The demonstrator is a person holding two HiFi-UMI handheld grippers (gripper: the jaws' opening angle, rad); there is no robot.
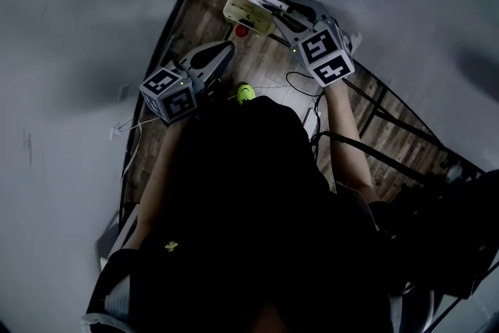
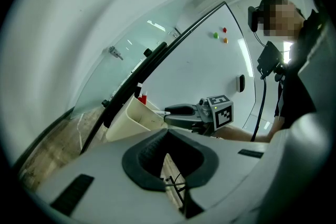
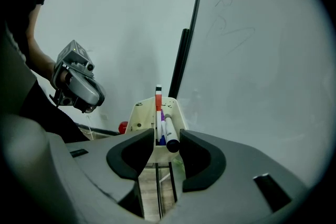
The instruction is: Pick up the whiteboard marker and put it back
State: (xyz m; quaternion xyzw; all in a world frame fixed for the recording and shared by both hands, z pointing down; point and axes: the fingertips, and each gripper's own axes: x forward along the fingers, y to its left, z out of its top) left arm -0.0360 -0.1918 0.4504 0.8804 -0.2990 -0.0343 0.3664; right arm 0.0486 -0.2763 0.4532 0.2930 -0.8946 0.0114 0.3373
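Observation:
A cream marker holder [image 3: 140, 113] hangs on the whiteboard [image 3: 252, 60]. In it lies a white whiteboard marker [image 3: 169, 131] with a dark cap, beside a purple pen and a red-and-white one [image 3: 158, 103]. My right gripper [image 3: 160, 150] is open right at the holder's near end, and the marker's dark cap sits in the gap between the jaws, close to the right one, not squeezed. In the head view the right gripper [image 1: 274, 12] reaches the holder [image 1: 248, 12]. My left gripper [image 1: 224, 52] hangs back to the left, its jaw tips together and nothing held.
A red round magnet [image 1: 242, 30] sits just below the holder. The board's black frame bar [image 3: 181, 60] runs up behind it. A green object [image 1: 245, 93] and loose cables [image 1: 300, 82] lie on the wooden floor. Small coloured magnets [image 2: 220, 35] dot the board.

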